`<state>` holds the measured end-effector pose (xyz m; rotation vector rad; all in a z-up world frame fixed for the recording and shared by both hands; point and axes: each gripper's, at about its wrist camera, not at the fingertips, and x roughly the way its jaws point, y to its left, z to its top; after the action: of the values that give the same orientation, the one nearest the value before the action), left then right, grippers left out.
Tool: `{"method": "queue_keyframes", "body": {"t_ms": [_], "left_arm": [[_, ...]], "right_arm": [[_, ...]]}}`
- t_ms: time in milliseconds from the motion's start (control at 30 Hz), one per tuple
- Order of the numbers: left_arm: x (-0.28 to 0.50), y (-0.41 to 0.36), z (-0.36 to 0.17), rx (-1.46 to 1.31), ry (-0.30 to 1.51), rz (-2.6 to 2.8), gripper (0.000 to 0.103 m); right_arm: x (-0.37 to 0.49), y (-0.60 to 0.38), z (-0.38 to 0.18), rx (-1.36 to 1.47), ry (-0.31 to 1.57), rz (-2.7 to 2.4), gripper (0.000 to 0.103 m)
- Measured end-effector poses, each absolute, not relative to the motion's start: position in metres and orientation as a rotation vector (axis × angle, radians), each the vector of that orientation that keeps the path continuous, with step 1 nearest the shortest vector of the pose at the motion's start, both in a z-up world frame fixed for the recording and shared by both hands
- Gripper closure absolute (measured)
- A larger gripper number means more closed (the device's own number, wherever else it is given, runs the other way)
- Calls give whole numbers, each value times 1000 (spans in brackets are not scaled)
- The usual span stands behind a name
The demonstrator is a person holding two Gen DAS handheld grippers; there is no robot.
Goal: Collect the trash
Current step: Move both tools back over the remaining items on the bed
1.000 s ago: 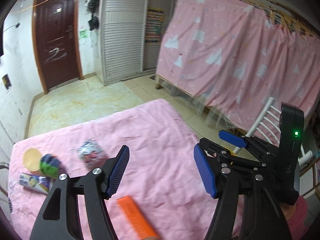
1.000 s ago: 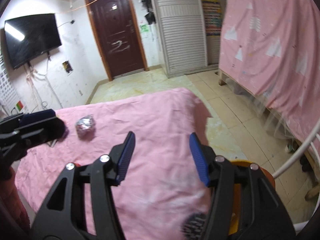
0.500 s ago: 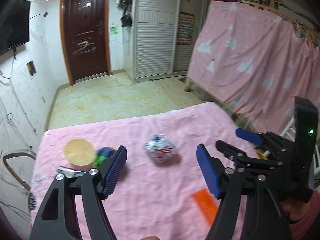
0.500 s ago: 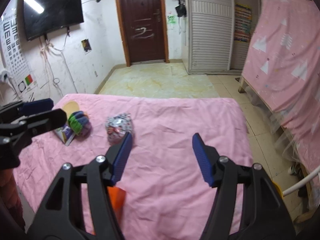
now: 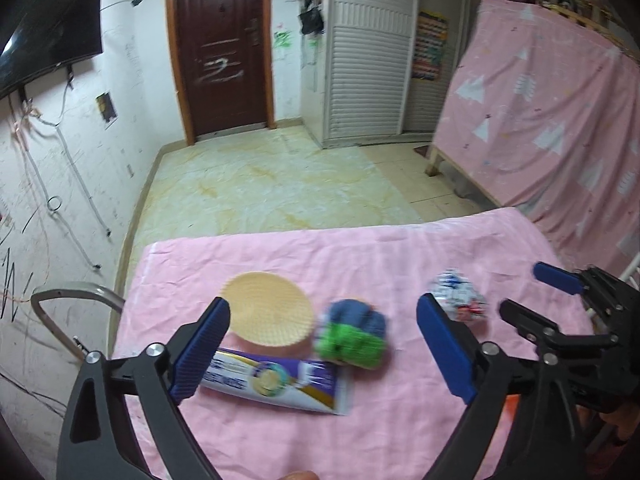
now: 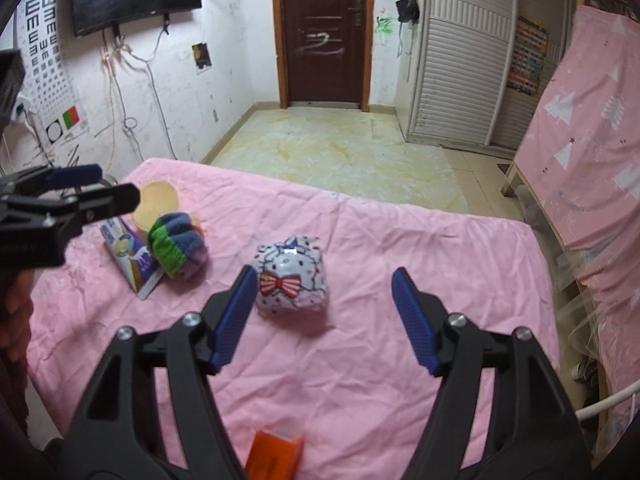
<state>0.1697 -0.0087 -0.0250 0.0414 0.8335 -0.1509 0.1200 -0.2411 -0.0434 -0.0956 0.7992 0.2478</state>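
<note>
My left tongs and right tongs hang spread above the pink-sheeted bench, their jaws having just been opening, nothing gripped between either pair. By my reckoning, the trash collecting has barely begun: every piece in sight lies on the sheet, and no bin shows in either view. The crumpled cartoon-printed foil wrapper sits just ahead of my right tongs, near the bench's middle. Grouped toward the far left corner are a flattened purple-and-white tube, a rolled green-and-blue fabric bundle touching it, and a round tan ridged paper liner just behind. An orange carton lies at the near edge, beneath my right tongs. Open sheet surrounds the wrapper, giving free room; the left cluster sits near the bench's left edge, beside a curved metal rail.
</note>
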Motion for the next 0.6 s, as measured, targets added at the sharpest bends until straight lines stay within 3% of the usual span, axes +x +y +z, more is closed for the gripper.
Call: {"method": "queue_keyframes", "body": {"t_ms": [167, 300, 600], "left_arm": [[190, 13, -36, 0, 876, -104, 11], [205, 24, -45, -34, 912, -77, 11], [233, 35, -76, -132, 1025, -44, 11]], "right_arm": [[133, -232, -54, -115, 828, 271, 30], [140, -227, -60, -129, 843, 288, 23], [157, -219, -71, -144, 873, 330, 18]]}}
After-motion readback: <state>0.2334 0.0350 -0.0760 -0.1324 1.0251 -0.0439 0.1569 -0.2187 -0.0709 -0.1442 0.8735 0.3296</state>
